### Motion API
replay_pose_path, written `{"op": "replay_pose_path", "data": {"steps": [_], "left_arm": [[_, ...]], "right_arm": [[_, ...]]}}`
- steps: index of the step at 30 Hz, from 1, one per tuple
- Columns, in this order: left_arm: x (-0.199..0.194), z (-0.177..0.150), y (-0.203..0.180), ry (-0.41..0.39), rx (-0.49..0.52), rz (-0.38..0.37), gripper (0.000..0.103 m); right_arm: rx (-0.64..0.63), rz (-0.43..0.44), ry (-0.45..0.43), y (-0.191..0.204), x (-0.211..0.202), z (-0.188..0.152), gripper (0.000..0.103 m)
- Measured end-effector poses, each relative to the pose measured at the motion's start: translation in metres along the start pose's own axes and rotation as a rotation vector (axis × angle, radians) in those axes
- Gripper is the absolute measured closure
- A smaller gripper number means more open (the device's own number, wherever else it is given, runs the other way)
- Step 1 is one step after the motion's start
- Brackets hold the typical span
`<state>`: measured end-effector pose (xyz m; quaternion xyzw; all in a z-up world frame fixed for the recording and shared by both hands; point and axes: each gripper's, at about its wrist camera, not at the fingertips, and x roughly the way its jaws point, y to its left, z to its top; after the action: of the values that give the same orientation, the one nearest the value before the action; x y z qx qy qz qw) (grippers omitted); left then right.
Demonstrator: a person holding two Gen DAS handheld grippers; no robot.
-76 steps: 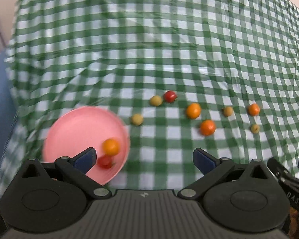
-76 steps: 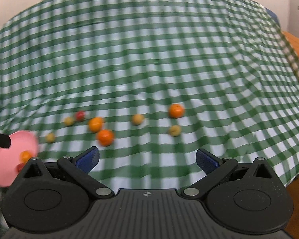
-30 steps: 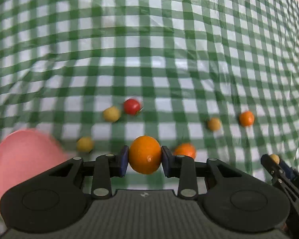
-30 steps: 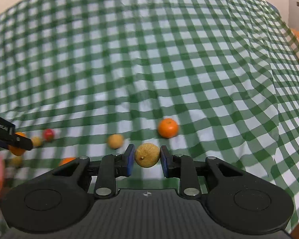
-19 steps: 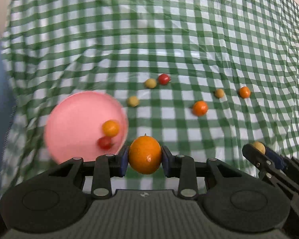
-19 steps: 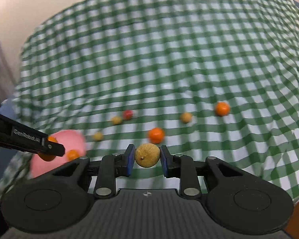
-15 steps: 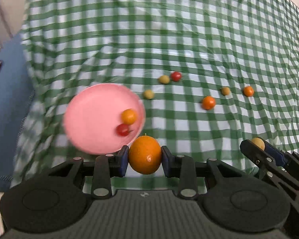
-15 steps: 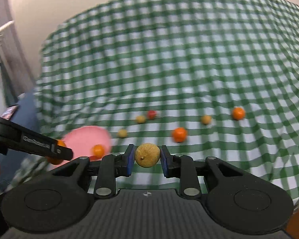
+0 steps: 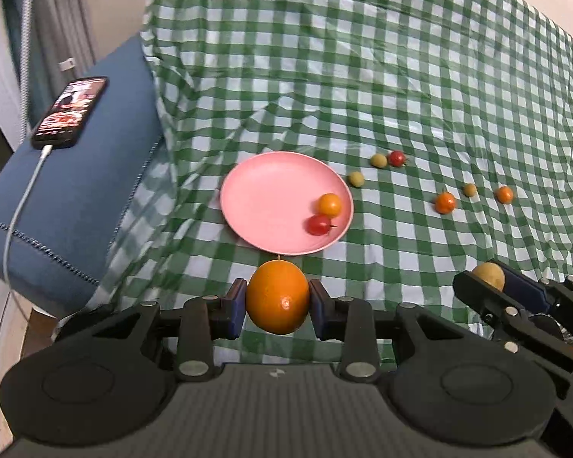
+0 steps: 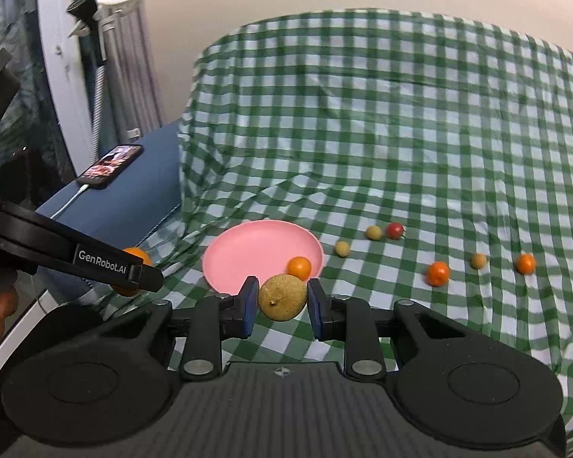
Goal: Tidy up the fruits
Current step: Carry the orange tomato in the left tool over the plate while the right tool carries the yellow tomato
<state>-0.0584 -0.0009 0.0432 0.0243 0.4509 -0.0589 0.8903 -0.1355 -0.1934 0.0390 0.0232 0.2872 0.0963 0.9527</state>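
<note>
1. Grippers are both loaded: the left gripper (image 9: 278, 302) is pinching an orange (image 9: 278, 301) between its pads, and the right gripper (image 10: 280, 302) is pinching a tan fruit (image 10: 282, 296) the same way.

2. Both are now hanging near the front of the plate (image 9: 263, 187), whereas 2.5 s ago the two tools were spread and holding nothing, and a second ago they were closing on these fruits out on the cloth (image 9: 401, 76).

3. The plate is sitting on the cloth's left part, carrying a small orange fruit (image 9: 329, 204) and a red tomato (image 9: 318, 224), touching or nearly so, by its right rim.

4. The view is widening compared with half a second ago, so the tools seem to be rising and pulling back while swinging toward the plate.

5. Six fruits are waiting on the cloth to the right of the plate: two yellow-green ones (image 9: 356, 178) and a red one (image 9: 396, 157) near the rim, and three more, orange and tan, farther right (image 9: 445, 202).

6. Judging from this, two pickups are done and the drop into the plate is next; both tools are arriving together, so they could be crowding each other over it.
</note>
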Motion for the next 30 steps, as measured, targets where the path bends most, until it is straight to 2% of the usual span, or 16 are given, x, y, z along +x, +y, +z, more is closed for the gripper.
{"op": "replay_pose_path", "data": {"steps": [15, 30], "left_arm": [[-0.004, -0.005, 0.004, -0.033, 0.003, -0.009, 0.065], [0.009, -0.004, 0.002, -0.005, 0.006, -0.011, 0.065]], "right_arm": [[-0.015, -0.010, 0.002, 0.001, -0.002, 0.000, 0.075], [-0.006, -0.003, 0.041, -0.007, 0.009, -0.006, 0.075]]}}
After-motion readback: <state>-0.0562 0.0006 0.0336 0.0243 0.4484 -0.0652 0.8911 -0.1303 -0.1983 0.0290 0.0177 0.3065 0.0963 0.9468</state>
